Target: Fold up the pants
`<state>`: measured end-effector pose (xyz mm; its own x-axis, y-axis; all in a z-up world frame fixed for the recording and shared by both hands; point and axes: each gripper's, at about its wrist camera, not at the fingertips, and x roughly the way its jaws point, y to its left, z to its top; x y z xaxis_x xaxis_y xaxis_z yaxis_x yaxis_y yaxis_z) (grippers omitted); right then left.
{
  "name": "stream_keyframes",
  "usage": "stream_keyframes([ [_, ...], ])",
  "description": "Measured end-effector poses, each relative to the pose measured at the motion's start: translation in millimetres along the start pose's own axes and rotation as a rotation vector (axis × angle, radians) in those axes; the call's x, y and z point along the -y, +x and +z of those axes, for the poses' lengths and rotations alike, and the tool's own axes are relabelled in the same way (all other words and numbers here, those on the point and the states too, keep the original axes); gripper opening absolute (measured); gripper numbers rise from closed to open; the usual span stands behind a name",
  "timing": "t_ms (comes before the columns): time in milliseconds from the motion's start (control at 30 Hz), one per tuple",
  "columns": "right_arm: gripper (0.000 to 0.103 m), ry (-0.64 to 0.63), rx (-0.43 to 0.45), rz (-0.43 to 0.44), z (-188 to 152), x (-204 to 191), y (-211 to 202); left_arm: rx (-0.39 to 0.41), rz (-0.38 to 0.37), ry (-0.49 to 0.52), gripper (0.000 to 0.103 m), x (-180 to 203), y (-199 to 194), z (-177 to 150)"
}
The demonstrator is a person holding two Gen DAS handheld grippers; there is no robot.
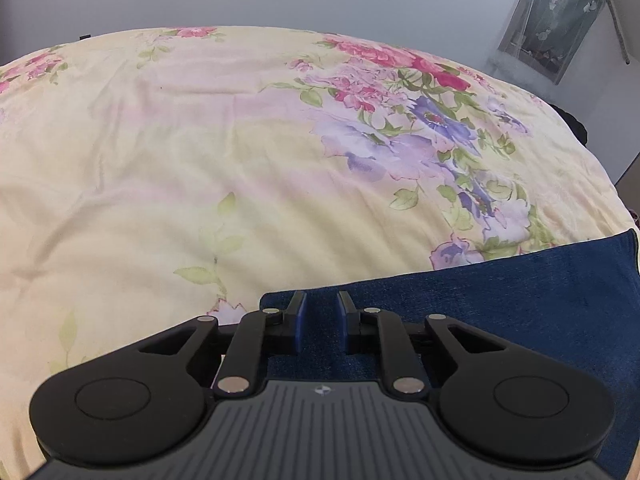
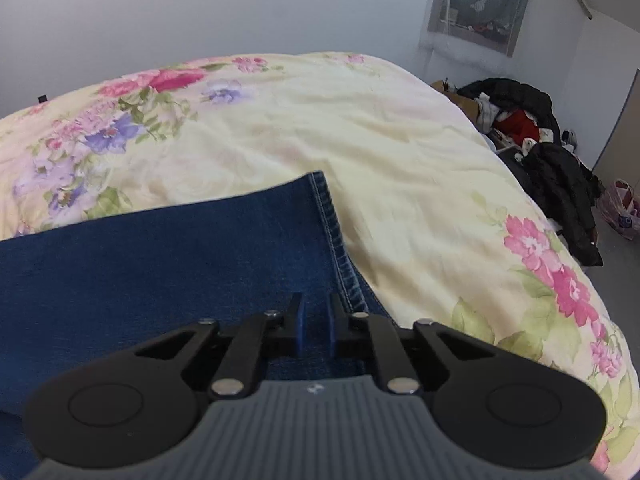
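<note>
The pants lie flat on the bed's floral quilt, directly under both tongs. The left tongs and right tongs each hover narrowly parted, holding nothing, near opposite edges, probably so both ends can be lifted together.

Black claw linkages, blue pads, silver pins, ribbed grey housing.

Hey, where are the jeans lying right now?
The jeans lie flat on the floral bedspread, under both grippers: lower left in the right wrist view, lower right in the left wrist view.
</note>
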<state>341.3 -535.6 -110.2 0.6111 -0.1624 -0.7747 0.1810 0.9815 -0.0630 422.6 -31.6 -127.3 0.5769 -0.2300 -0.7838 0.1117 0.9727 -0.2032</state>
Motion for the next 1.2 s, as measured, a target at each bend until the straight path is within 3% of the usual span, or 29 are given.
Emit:
stream_keyframes([
  [133, 0.0, 0.073, -0.043, 0.038, -12, 14, 27, -0.002, -0.003, 0.008, 0.011, -6, 18, -1],
  [300, 0.0, 0.052, -0.07, -0.004, -9, 4, 35, -0.01, 0.037, -0.013, 0.008, -7, 28, 3],
  [467, 0.0, 0.078, -0.028, 0.009, -11, 5, 0, 0.07, 0.041, 0.088, 0.008, 6, -22, -7],
  [533, 0.0, 0.09, -0.009, 0.018, -19, 5, -19, 0.078, 0.009, 0.127, 0.008, 10, -46, -18],
  [767, 0.0, 0.112, -0.003, 0.101, -60, -13, -66, 0.005, -0.06, 0.219, 0.008, 26, -91, -74],
  [867, 0.0, 0.09, -0.009, 0.117, -78, -21, -80, -0.024, -0.054, 0.278, 0.008, 35, -95, -106],
  [1000, 0.001, 0.109, -0.03, 0.139, -101, -19, -96, -0.06, -0.036, 0.27, 0.007, 33, -93, -135],
  [1200, 0.002, 0.159, -0.058, 0.167, -130, -8, -106, -0.099, -0.003, 0.279, 0.006, 34, -90, -146],
])
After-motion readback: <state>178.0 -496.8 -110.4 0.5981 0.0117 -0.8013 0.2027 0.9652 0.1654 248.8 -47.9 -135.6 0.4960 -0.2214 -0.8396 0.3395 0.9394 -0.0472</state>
